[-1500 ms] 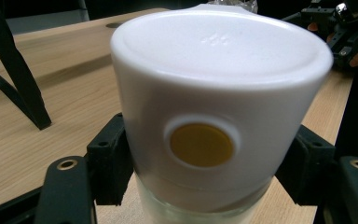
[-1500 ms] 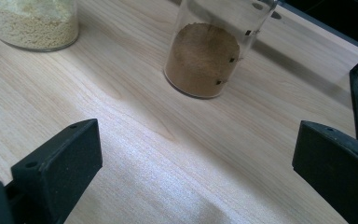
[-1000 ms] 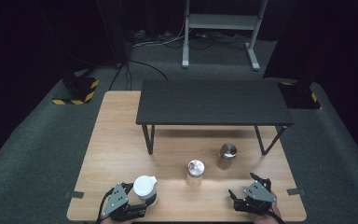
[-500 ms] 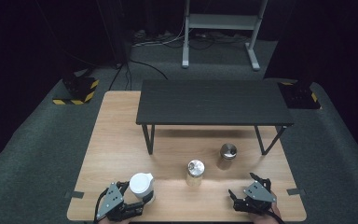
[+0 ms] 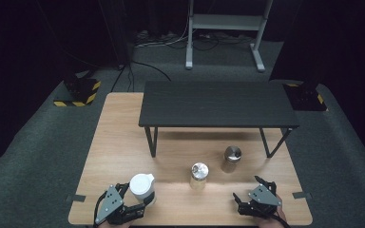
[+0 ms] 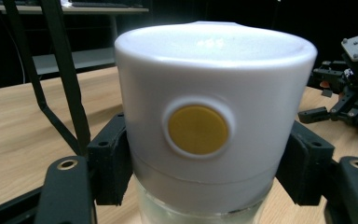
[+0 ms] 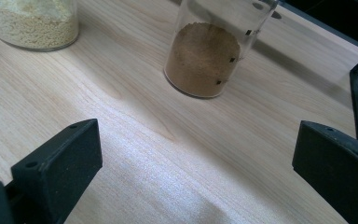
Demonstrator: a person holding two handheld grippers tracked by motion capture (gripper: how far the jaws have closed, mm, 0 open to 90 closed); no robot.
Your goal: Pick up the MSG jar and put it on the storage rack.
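Jaws of the left gripper (image 5: pixel 140 206) sit closed on the white-lidded jar (image 5: pixel 142 188), one black pad each side, just under the lid; the left gripper view shows the lid w/ a round yellow dot (image 6: pixel 198 129) facing the camera and clear glass below. Right gripper (image 5: pixel 248 190) has its jaws spread wide, nothing between them, over bare wood.

Landmark = the small black bench (image 5: pixel 216 104) standing on the wooden surface (image 5: pixel 119 142). White-lidded jar is well in front of the bench's left leg, near the front edge of the surface. Can't tell if its base touches the wood or is lifted a bit. Two more jars stand in front of the bench: one w/ pale grains (image 5: pixel 199 175) about mid-front, one w/ brown powder (image 5: pixel 231 159) closer to the bench's right leg. Right gripper view looks at both, brown one (image 7: pixel 205 58) nearer.

Step, prob.: jar grasped, carry phase. Next move needs a firm grip and the jar kept upright. If it goes on or under the bench, the left leg and the tabletop edge need clearance. Right gripper is free to take the brown jar, approx. straight ahead of it.
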